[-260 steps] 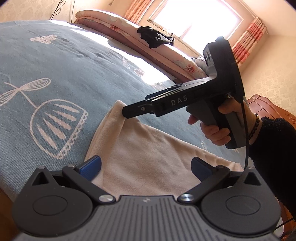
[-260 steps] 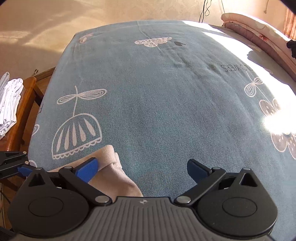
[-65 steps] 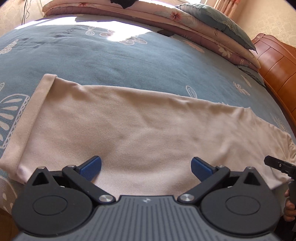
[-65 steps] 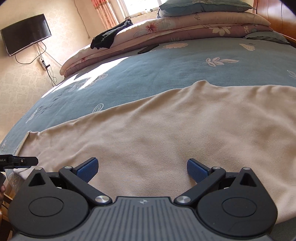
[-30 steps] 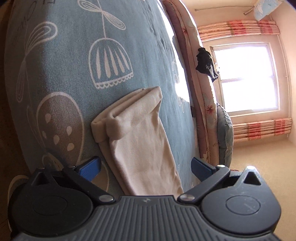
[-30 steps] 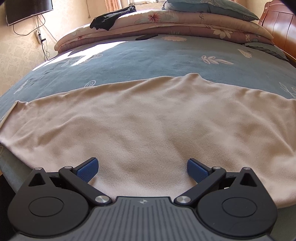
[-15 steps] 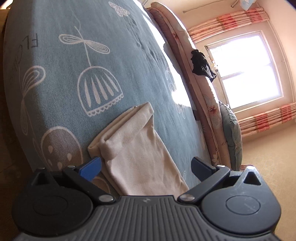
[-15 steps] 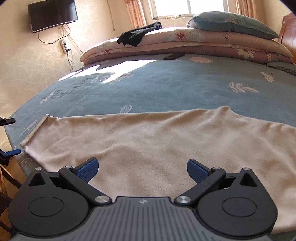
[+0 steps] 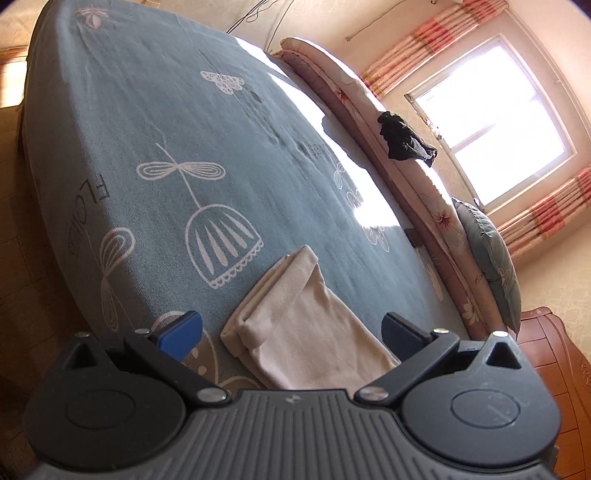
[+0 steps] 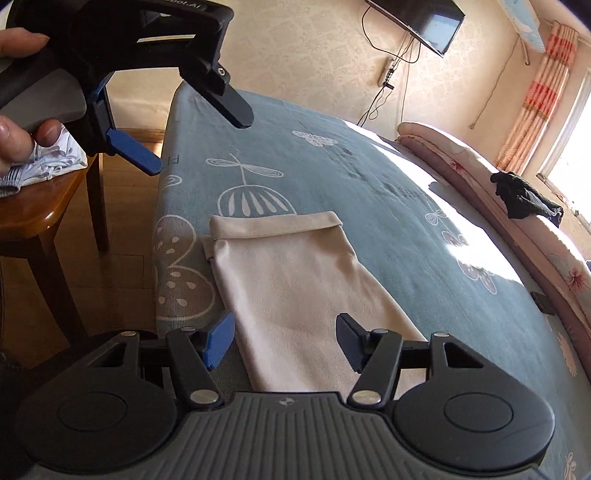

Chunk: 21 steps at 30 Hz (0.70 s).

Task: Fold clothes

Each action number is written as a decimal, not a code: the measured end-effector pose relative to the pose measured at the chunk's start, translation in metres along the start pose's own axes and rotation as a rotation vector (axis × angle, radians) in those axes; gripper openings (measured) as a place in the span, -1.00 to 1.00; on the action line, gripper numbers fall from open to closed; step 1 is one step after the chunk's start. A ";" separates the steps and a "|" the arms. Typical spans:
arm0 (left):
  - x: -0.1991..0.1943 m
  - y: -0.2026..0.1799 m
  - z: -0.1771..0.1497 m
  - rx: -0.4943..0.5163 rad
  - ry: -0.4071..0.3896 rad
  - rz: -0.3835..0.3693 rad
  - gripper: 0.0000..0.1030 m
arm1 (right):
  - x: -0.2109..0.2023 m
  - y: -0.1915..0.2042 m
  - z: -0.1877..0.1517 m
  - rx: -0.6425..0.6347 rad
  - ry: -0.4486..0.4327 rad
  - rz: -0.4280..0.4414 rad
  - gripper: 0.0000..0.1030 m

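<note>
Sunlit bedroom, blue flower-print bedspread [image 10: 332, 155] filling most of both views. Right gripper [image 10: 286, 341] hangs over the beige garment [image 10: 295, 273] with its jaws closing; cloth lies under the gap, though the pads don't look like they're pinching it, hard to be sure from this angle. Left gripper [image 10: 199, 138] floats above the bed's corner, jaws spread wide, empty, a hand [image 10: 16, 122] on its handle. Garment lies flat near the bed edge, cuff end folded over. Farther out: a wooden chair [image 10: 40, 218], wall TV [image 10: 424, 18], black clothing [image 10: 524, 197] on the rolled quilts.
</note>
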State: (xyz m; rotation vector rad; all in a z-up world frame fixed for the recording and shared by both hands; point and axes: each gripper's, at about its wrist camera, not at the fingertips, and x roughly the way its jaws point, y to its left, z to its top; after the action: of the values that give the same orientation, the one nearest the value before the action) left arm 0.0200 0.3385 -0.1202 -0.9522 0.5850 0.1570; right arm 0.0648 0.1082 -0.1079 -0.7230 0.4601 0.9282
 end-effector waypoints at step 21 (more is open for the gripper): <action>0.041 0.042 -0.011 -0.248 0.100 -0.207 0.99 | 0.056 0.048 0.020 -0.340 0.130 0.000 -0.35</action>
State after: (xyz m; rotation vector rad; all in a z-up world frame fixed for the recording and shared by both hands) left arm 0.0346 0.3490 -0.1770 -1.2603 0.5629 -0.0041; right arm 0.0555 0.1733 -0.1473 -1.0973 0.4201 0.9744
